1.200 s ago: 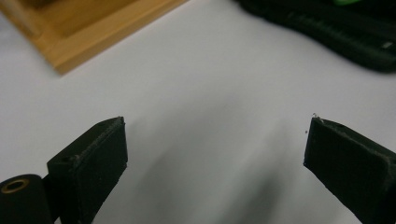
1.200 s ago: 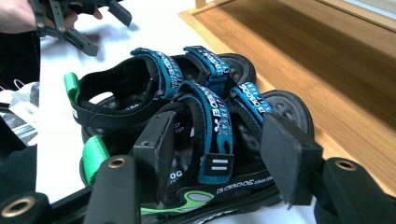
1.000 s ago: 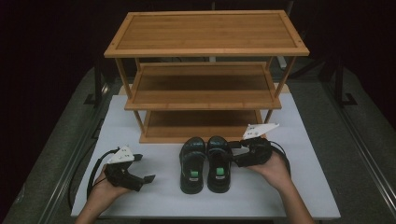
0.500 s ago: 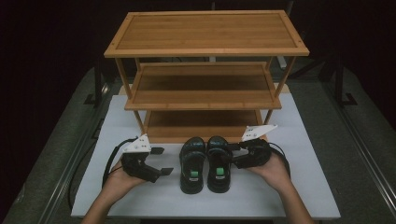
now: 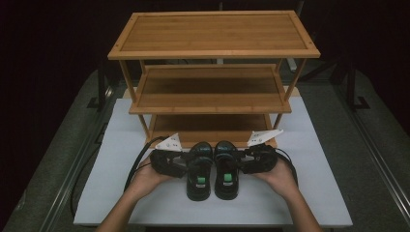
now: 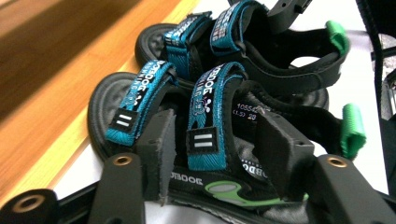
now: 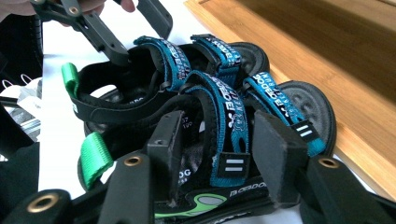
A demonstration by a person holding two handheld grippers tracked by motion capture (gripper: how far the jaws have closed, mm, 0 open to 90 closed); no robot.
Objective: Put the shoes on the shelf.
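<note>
Two black sandals with teal straps and green heel tabs stand side by side on the white table (image 5: 145, 203), in front of a wooden shoe rack (image 5: 212, 48). My left gripper (image 5: 186, 166) reaches the left sandal (image 5: 199, 176) from its outer side. In the left gripper view its jaws have just been closing around that sandal's rear teal strap (image 6: 208, 116), with small gaps still beside the pads (image 6: 161, 144). My right gripper (image 5: 242, 164) is at the right sandal (image 5: 226, 176). Its jaws have also just been closing around the rear strap (image 7: 224, 121), the pads (image 7: 275, 149) close beside it.
The three-tier rack stands just behind the sandals, its bottom shelf (image 5: 208, 123) right past their toes. Black cables (image 5: 138, 164) loop from both grippers across the table. Dark floor surrounds the table.
My left hand has moved right across the table from its left part up to the left sandal, and its jaws have narrowed. The right hand has stayed at the right sandal.
</note>
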